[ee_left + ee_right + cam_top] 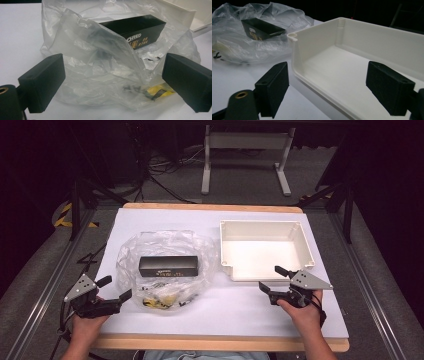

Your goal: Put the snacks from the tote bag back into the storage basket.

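Left gripper (115, 288) sits with its jaws spread wide and holding nothing — the clear plastic bag (167, 265) lies just ahead of them, a black box (168, 266) inside it and small yellow bits near the jaw tips. Right gripper (274, 277) is spread wide too, gripping nothing — the white tray (306, 242) lies right in front, its near rim just beyond the jaw tips.

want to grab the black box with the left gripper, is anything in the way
Yes. The black box lies inside the clear plastic bag, and crumpled bag film rises between it and the open left gripper. In the left gripper view the film partly veils the box. Nothing else stands between them.
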The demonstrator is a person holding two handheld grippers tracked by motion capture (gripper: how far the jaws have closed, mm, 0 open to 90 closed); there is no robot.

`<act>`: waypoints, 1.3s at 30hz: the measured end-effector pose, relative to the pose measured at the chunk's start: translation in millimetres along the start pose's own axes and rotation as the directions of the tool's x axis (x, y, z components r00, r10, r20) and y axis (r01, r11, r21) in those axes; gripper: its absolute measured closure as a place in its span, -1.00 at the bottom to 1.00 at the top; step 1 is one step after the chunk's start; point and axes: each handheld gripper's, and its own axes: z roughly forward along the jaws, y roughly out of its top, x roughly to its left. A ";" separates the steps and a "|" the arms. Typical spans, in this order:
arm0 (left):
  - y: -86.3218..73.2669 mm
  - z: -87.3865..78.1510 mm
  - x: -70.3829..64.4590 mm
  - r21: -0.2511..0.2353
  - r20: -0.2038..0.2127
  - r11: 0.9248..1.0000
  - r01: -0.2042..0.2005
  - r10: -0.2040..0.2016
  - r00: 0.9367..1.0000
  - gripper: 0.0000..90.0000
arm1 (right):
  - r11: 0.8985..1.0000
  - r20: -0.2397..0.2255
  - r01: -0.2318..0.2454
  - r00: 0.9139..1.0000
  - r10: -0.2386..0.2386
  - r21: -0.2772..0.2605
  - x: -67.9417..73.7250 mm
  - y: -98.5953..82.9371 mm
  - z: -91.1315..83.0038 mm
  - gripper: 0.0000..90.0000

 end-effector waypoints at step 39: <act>-0.6 2.8 -1.9 0.000 0.006 1.000 -0.015 0.015 1.000 -0.87 | 0.995 -0.260 0.018 0.965 -0.042 -0.095 5.3 93.3 21.2 -0.60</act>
